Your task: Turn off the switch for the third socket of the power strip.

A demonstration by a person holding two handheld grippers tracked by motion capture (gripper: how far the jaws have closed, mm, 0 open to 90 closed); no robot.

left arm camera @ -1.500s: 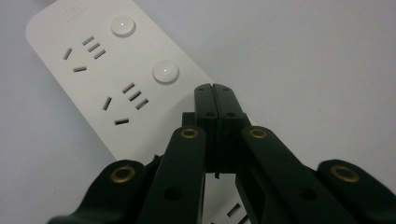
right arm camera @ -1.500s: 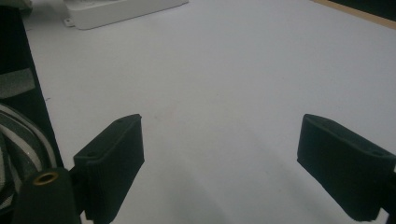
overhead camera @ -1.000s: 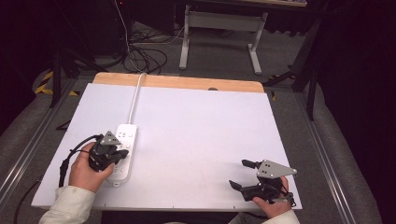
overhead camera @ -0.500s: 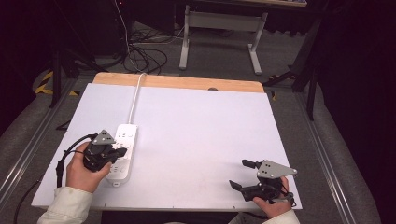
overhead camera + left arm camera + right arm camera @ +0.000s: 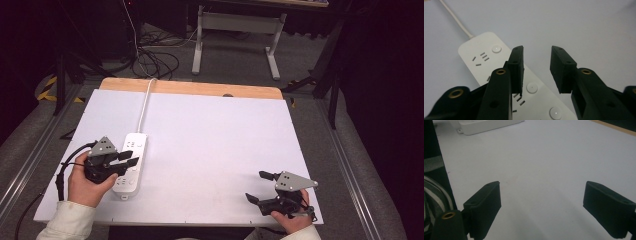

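Above the unlabelled power strip (image 5: 499, 65), left tool (image 5: 536, 70) stands parted.

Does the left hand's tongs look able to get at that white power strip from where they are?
Probably yes. The left tongs hang right over the power strip, their jaws having just been opening with nothing between them, and nothing lies in the way.
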